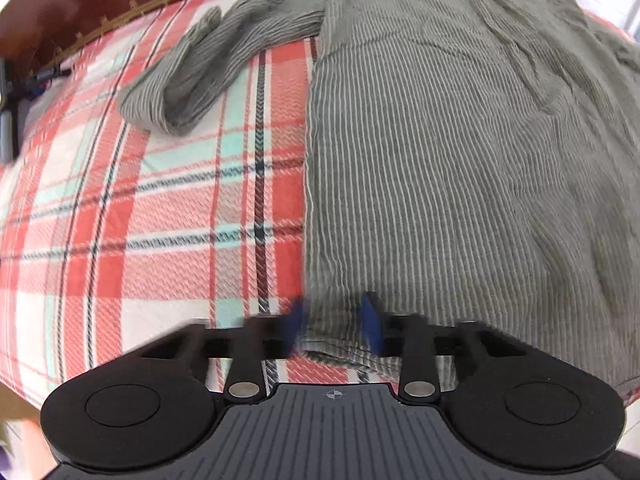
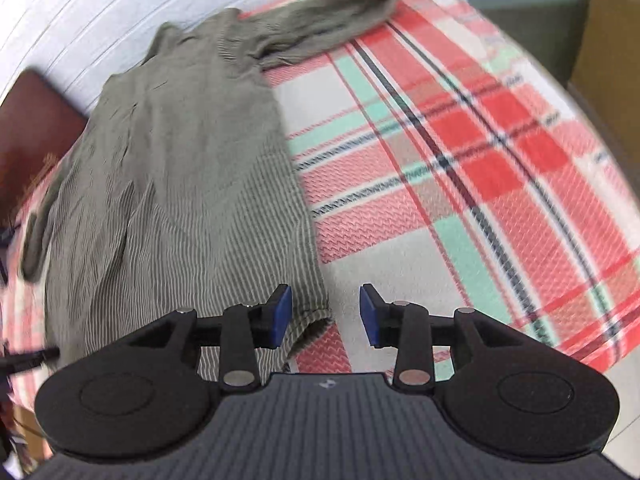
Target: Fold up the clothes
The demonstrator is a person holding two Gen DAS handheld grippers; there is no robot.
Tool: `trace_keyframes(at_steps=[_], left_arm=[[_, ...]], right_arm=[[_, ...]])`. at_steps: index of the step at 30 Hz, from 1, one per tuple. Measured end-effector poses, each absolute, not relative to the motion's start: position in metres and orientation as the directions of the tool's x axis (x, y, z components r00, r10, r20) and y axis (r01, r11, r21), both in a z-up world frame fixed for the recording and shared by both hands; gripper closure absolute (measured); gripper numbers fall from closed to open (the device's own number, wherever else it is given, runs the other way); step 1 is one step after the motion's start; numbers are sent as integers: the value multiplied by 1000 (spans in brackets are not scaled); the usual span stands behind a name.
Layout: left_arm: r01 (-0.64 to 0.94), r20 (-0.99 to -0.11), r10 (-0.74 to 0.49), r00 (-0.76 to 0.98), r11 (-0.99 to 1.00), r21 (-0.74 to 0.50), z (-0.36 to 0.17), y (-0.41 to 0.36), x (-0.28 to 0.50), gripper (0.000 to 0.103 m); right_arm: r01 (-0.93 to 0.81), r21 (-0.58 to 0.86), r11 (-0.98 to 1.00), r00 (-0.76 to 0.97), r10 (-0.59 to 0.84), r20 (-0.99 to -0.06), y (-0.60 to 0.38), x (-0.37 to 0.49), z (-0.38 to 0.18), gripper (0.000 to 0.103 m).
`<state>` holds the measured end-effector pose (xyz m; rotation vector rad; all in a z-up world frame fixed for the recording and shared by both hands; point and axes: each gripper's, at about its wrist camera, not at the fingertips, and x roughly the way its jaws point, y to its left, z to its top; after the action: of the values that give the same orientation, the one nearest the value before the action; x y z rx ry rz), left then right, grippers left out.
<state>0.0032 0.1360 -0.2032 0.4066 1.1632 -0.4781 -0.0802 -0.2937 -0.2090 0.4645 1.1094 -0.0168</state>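
A grey-green striped long-sleeved shirt (image 1: 420,160) (image 2: 180,160) lies spread flat on a red, white and mint plaid blanket (image 1: 140,220) (image 2: 460,160). One sleeve (image 1: 192,72) is bunched out to the shirt's left; the other sleeve (image 2: 328,12) stretches away at the far side. My left gripper (image 1: 332,324) points down at the shirt's near hem corner; its blue pads look blurred and stand apart, with the hem fabric between them. My right gripper (image 2: 325,314) is open over the opposite hem corner, which lies beside its left pad (image 2: 282,312).
A dark wooden headboard (image 1: 80,0) (image 2: 32,128) with gold trim borders the bed. A white wall (image 2: 80,8) runs behind it. A cardboard box (image 2: 608,40) stands past the bed's far edge. Dark gear (image 1: 8,120) sits at the blanket's left edge.
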Motion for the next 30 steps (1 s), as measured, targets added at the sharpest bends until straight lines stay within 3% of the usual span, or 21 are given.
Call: trace_keyframes(at_steps=[9,12,20,24,26,28,30], left_arm=[[516,-931,-136,338,854,63,-199,154,-6,103],[521,-932,-117,343,849,85,-201,152,-6,101],[534,-931,-90,354,836,123,-205,155,-6,87],[529,-928,-82,364,838,133,-203,159,-7,67],[531,-925,-83,370,836,137,-199,164,-10,59],[528,-919,-86,385,837,143,-190,171,-14,50],[527,-913,-106,393,840,130,-176,176,-21,50]], right_arm=[[282,419,863,444,269,-854,-299,-76,-223,63],[261,407,875,431,272,-861,-296,-74,-222,98],[277,317,907,411,186,-892,-303,-86,-217,98],[259,260,930,396,143,-907,-295,-84,-220,98],[245,238,940,393,128,-910,-294,-85,-216,95],[250,202,947,400,89,-912,-295,-90,-208,82],[246,205,947,447,77,-891,-293,-99,-191,82]])
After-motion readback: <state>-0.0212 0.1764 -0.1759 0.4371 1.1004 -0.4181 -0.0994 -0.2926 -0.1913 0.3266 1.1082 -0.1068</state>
